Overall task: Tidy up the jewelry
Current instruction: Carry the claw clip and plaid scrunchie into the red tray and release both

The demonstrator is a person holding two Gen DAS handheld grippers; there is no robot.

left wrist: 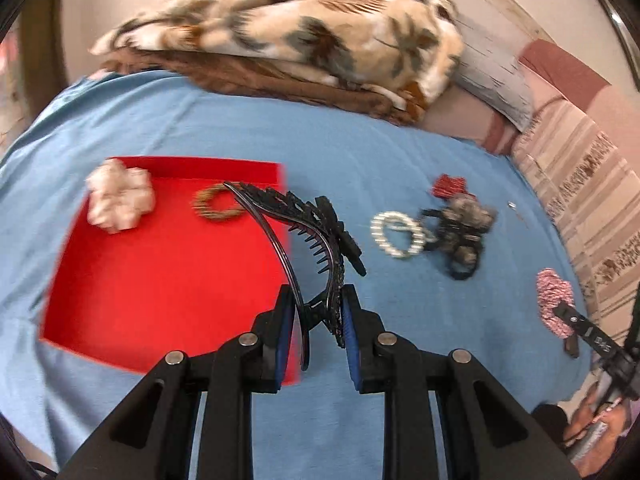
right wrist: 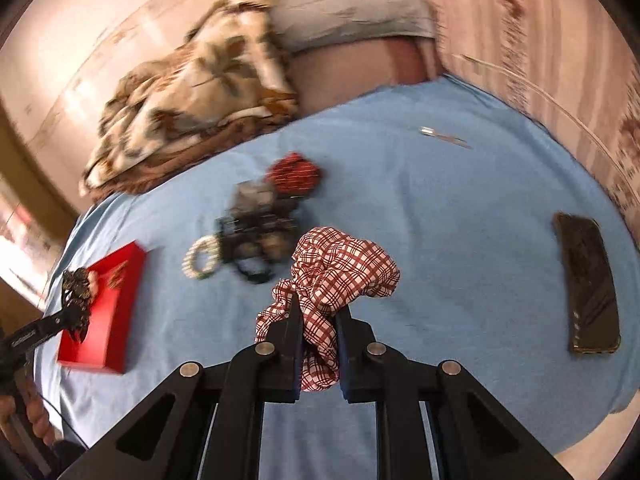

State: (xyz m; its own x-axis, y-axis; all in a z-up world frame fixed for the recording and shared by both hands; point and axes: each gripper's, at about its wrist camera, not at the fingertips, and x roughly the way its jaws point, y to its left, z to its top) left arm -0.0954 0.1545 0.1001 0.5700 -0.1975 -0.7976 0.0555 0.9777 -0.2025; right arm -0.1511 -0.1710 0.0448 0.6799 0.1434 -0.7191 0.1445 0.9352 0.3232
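The left gripper [left wrist: 316,312] is clenched on a black toothed plastic banana hair clip [left wrist: 308,248], pinched only at its hinge end, so the long curved combs reach out toward 12 o'clock, over the right rim of the shallow red cardboard box lid [left wrist: 168,280] lying on the blue bedsheet [left wrist: 420,320]. That end-on hold is the weak point: the clip looks likely to swivel between the pads, or to fall half across the rim at 11 o'clock instead of flat inside. Already in the lid are a cream fabric scrunchie [left wrist: 120,196] at 10 o'clock and a gold beaded bracelet [left wrist: 218,202] just beyond the comb tips; a careless drop could knock the bracelet. The right gripper [right wrist: 318,320] grasps a red-and-white checked fabric scrunchie [right wrist: 340,268], bunched and hanging loosely, with much of the cloth outside the jaws, so it may slip free on the way over. Both grippers heading for one lid risks a collision, I judge. Still loose on the sheet, at 1 o'clock from the left gripper, are a white pearl bracelet [left wrist: 398,234], a dark tangled grey-and-black hair accessory [left wrist: 462,232] touching it, and a red scrunchie [left wrist: 450,185]. Motion blur leaves finer details unclear.
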